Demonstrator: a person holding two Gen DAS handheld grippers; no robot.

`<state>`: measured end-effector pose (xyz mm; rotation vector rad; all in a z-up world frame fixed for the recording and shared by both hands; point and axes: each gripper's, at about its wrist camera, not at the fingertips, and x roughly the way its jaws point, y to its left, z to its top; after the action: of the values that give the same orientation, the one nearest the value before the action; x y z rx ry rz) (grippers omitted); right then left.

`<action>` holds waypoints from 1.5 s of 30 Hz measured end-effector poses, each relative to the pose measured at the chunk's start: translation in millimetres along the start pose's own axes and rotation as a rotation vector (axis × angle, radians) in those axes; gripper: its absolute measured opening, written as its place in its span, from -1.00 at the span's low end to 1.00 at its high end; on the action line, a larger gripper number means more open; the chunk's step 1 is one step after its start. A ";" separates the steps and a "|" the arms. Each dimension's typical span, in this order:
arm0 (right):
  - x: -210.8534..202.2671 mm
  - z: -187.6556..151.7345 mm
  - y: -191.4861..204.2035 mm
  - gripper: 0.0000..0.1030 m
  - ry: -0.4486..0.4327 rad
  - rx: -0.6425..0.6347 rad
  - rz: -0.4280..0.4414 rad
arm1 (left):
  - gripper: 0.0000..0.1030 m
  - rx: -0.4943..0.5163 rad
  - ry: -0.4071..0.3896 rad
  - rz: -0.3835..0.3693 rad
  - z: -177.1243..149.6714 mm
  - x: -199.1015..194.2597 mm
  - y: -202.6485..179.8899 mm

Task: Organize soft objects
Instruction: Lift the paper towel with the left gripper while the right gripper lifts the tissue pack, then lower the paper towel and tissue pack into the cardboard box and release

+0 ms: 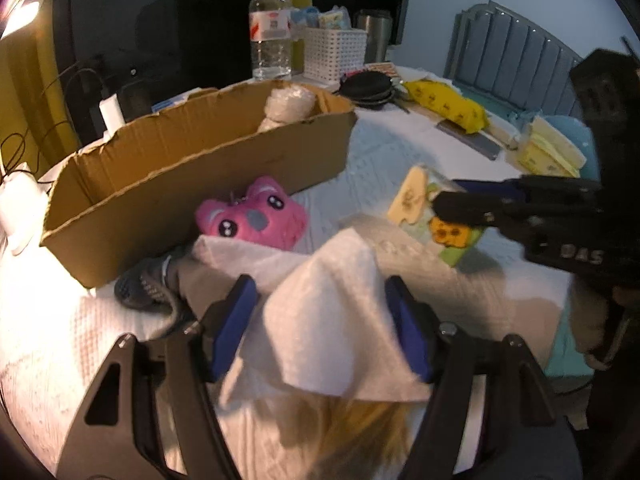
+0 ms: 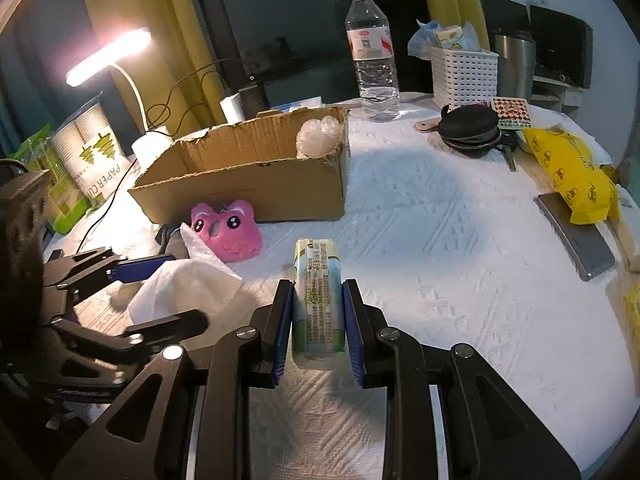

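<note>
A light, limp white tissue point(image 1: 332, 312) is straddled unpinched by the spread left gripper point(image 1: 320, 320), while a soft, squashable tissue pack point(image 2: 318, 300), pinched mid-body by the right gripper point(image 2: 318, 316), is judged secure near the table's point(image 2: 460, 240) front edge.

A crumpled white tissue point(image 1: 328, 312) lies before a pink plush point(image 2: 226, 229), which sits beside an open cardboard box point(image 2: 248, 168) holding bubble wrap point(image 2: 320, 136). A green tissue pack point(image 2: 318, 300) stands on edge nearby.

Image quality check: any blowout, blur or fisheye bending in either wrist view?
Left wrist: the lamp blows out the top-left corner, the right gripper is motion-blurred, the cardboard box rim bows. Right wrist: lamp glare at left, the tissue pack sharp.
</note>
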<state>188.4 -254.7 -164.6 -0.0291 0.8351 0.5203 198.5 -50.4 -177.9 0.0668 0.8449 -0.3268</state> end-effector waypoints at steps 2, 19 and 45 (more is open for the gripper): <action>-0.6 0.9 -2.7 -0.48 -0.001 0.004 -0.002 | -0.37 -0.013 0.035 0.007 0.9 8.6 2.7; -20.4 26.4 6.7 -0.47 -0.063 -0.029 -0.024 | -0.81 -0.020 -0.188 -0.062 39.6 -75.1 5.1; -23.9 92.1 48.5 -0.47 -0.139 -0.135 -0.032 | -0.81 -0.137 -0.402 0.063 73.3 -133.7 103.1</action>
<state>217.8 -201.8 -76.6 -0.1287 0.6624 0.5413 200.9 68.1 -37.0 -0.0975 0.4631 -0.2117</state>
